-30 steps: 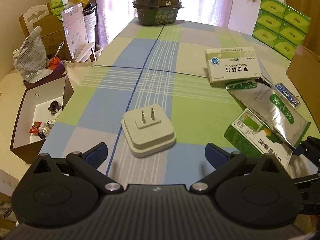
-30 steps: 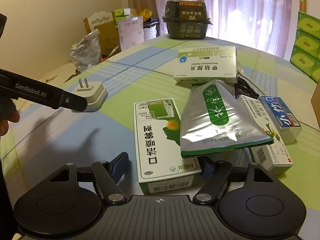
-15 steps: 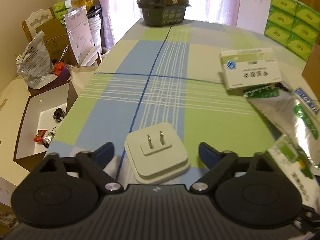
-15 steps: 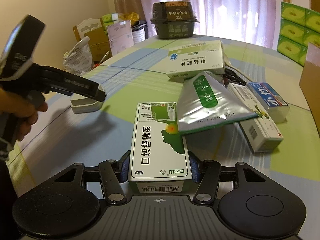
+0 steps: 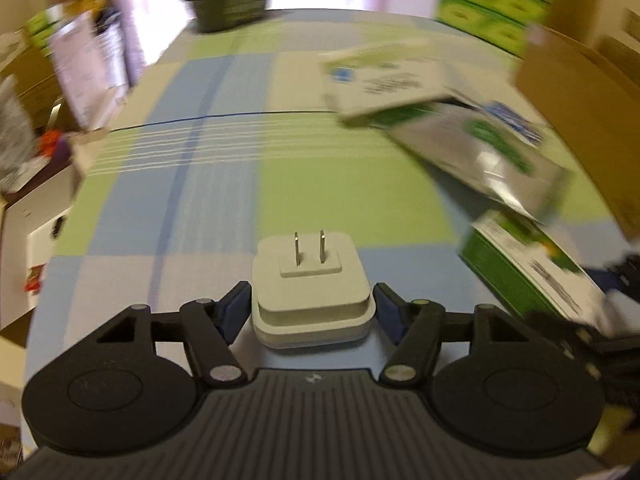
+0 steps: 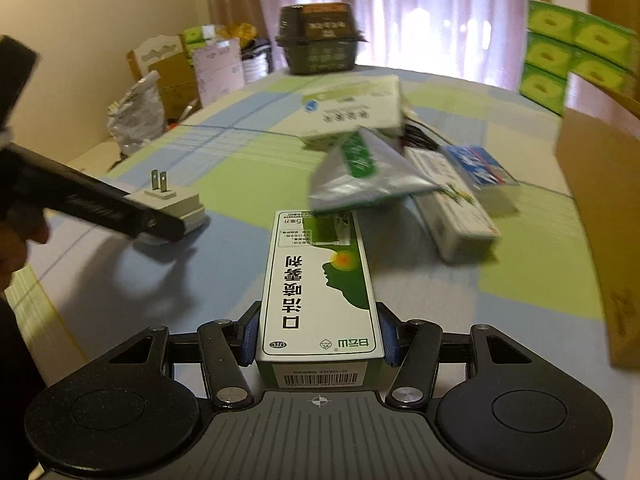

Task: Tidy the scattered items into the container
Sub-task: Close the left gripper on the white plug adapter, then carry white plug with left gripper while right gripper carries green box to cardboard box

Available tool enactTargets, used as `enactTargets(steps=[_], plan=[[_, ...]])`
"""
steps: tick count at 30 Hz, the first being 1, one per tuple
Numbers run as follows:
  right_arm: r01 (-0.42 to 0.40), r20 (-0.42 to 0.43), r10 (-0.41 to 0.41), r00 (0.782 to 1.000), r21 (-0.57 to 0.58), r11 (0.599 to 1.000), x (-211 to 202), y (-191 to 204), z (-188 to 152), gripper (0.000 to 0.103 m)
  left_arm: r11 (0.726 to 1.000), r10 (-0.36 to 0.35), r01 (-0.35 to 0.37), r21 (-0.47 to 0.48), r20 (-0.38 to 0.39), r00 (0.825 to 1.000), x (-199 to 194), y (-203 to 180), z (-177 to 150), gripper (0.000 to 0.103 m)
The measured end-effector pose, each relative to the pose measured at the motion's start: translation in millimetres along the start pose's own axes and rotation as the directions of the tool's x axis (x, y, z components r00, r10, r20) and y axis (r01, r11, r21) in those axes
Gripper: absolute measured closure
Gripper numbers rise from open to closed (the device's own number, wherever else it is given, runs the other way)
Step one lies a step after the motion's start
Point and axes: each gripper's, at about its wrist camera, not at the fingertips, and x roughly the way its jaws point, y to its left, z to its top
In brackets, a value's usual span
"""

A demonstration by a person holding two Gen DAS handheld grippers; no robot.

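Checked cloth in blue, green and white squares (image 6: pixel 192 148) covers the counter. Dark lidded food tub (image 6: pixel 318 38) sits at the far end, in front of the pink sheer curtains (image 6: pixel 420 8). Stack of green tissue packs (image 6: pixel 560 52) far right. Off the counter's left edge: crumpled silver bag (image 6: pixel 138 116), white printed sheet (image 6: pixel 218 70) propped upright, brown cardboard boxes (image 6: pixel 168 68) against the yellow wall (image 6: pixel 80 20). Open brown box with white inside (image 5: pixel 36 236) lower left in the left wrist view, blurred.
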Motion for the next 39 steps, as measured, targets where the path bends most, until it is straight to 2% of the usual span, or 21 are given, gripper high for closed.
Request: enactTargets(steps=[3,5,7,11,12,13,14,20,26,27,28,30,31,34,39], plan=[[0.026,-0.016,-0.026,1.000,0.007,1.000,-11.7,-5.2,-10.1,0.044,0.996,-0.042,0.042,0.073,-0.010,0.999,-6.8,-25.0,-10.8,0.042],[0.034,-0.024,-0.033,0.999,0.008,0.999,-16.6,-8.3,-17.4,0.044,0.993,-0.034,0.036,0.111,-0.017,0.999,-6.5,-38.3,-17.7,0.042],[0.037,-0.018,-0.037,0.999,0.002,0.999,-20.5,-10.1,-22.2,0.044,0.993,-0.022,0.024,0.114,-0.022,1.000,-3.5,-43.9,-22.6,0.041],[0.041,-0.008,-0.041,0.999,-0.029,0.999,-22.2,-7.2,-26.4,0.044,0.995,0.002,0.001,0.098,-0.029,1.000,2.6,-44.0,-24.3,0.033],[0.041,-0.008,-0.041,0.999,-0.038,0.998,-21.6,-6.1,-26.6,0.036,0.996,0.005,-0.002,0.093,-0.031,1.000,2.6,-42.6,-23.8,0.033],[0.043,-0.004,-0.043,0.999,-0.044,0.998,-20.9,-5.1,-26.4,0.019,0.996,0.005,-0.003,0.086,-0.033,0.999,4.0,-41.1,-22.4,0.033],[0.051,0.006,-0.051,0.999,-0.048,0.998,-20.4,-4.4,-25.7,0.016,0.997,0.005,-0.003,0.079,-0.035,0.999,5.6,-39.9,-21.2,0.033],[0.035,0.015,-0.034,0.999,-0.065,0.997,-11.8,-4.9,-17.0,0.016,0.997,0.007,-0.004,0.075,-0.037,0.999,6.7,-40.5,-19.8,0.033],[0.031,-0.010,-0.032,0.999,-0.072,0.997,-3.8,-8.0,-7.3,0.016,0.996,0.012,-0.008,0.090,-0.040,0.999,7.1,-42.5,-22.3,0.036],[0.033,-0.015,-0.034,0.999,-0.076,0.997,-3.0,-7.5,-6.3,0.022,0.996,0.011,-0.007,0.091,-0.040,0.999,7.2,-42.8,-23.0,0.037],[0.034,-0.023,-0.036,0.999,-0.082,0.996,-1.9,-6.8,-5.6,0.032,0.996,0.008,-0.004,0.089,-0.040,0.999,7.0,-42.8,-23.2,0.040],[0.035,-0.039,-0.039,0.998,-0.089,0.995,0.1,-5.9,-5.2,0.036,0.996,0.006,-0.002,0.087,-0.044,0.999,6.4,-43.6,-22.3,0.042],[0.038,-0.043,-0.042,0.998,-0.088,0.995,0.5,-5.7,-5.3,0.045,0.996,0.012,-0.008,0.092,-0.043,0.999,5.8,-44.6,-22.1,0.042],[0.042,-0.046,-0.046,0.998,-0.076,0.996,-2.0,-6.1,-5.5,0.045,0.994,0.029,-0.025,0.109,-0.031,0.999,1.9,-48.2,-23.2,0.043],[0.056,-0.016,-0.057,0.998,-0.054,0.997,-13.8,-7.4,-6.4,0.045,0.994,0.015,-0.014,0.105,-0.012,1.000,-10.4,-50.7,-23.9,0.043]])
